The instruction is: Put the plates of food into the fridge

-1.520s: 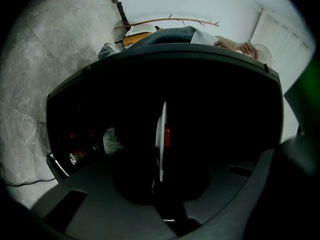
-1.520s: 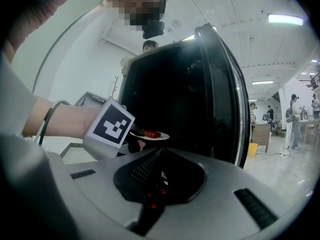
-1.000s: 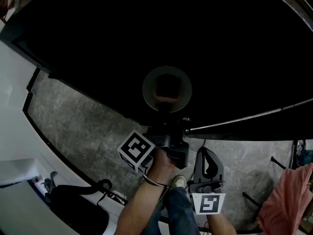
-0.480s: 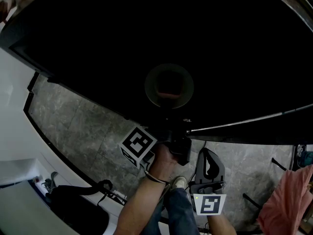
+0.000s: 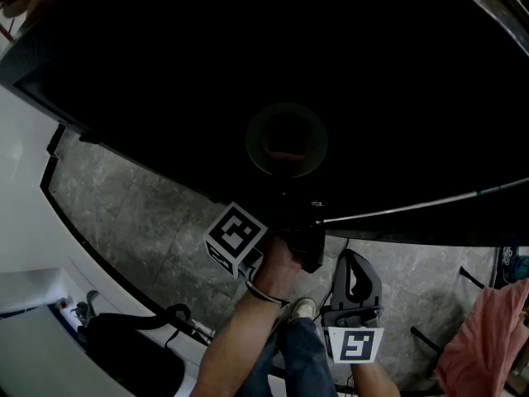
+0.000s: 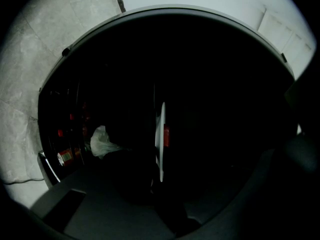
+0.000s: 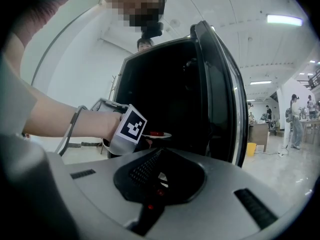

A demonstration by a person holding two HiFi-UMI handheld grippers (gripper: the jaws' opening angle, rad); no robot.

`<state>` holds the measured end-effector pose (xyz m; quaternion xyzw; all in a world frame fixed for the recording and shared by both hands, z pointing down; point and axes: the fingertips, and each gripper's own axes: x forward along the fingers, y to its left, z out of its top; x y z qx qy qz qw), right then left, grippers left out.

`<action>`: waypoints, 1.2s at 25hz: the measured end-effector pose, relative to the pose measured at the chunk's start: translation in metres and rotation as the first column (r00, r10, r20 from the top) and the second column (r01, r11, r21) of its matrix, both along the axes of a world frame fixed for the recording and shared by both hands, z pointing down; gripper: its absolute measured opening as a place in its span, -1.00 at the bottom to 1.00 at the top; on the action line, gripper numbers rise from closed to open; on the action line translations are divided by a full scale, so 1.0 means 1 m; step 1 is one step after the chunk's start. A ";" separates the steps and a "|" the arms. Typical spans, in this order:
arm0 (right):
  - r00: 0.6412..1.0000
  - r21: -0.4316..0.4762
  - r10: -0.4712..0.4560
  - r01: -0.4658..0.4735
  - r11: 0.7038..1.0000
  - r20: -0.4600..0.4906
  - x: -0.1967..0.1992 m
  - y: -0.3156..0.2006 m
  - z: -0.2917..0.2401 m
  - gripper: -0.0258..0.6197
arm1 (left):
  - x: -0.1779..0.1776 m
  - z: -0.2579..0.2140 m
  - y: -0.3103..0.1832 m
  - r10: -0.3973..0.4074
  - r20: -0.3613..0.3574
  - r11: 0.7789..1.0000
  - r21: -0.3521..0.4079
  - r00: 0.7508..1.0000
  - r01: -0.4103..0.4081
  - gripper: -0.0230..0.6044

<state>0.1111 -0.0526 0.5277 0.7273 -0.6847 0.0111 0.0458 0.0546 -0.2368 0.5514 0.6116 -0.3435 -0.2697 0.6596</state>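
My left gripper point(image 5: 287, 184) is clamped on the near rim of a small round white plate point(image 6: 161, 159) bearing red food point(image 7: 156, 133), held level inside the dark fridge point(image 7: 216, 84). My right gripper point(image 5: 351, 263) has its jaws together, empty.

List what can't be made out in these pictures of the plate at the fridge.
Head view: the shelf below the plate is lost in the dark fridge; the food is only a dim reddish patch.
Left gripper view: the red items at left are too small and dim to name.
Right gripper view: where the left gripper holds the plate's rim is mostly behind its marker cube.
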 end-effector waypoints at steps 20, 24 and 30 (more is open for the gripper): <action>1.000 0.005 -0.015 0.015 1.000 0.002 -0.005 -0.002 0.000 -0.89 | 0.004 0.000 -0.006 -0.008 -0.018 1.000 -0.006 1.000 0.008 -0.86; 0.999 -0.018 -0.033 0.033 0.999 0.002 -0.009 -0.002 0.001 -0.89 | 0.003 -0.001 -0.006 -0.007 -0.005 1.000 0.013 1.000 0.007 -0.86; 1.000 -0.005 -0.003 0.003 1.000 0.011 -0.005 0.001 0.002 -0.89 | 0.002 -0.010 -0.004 0.004 0.029 0.997 0.078 1.000 -0.007 -0.70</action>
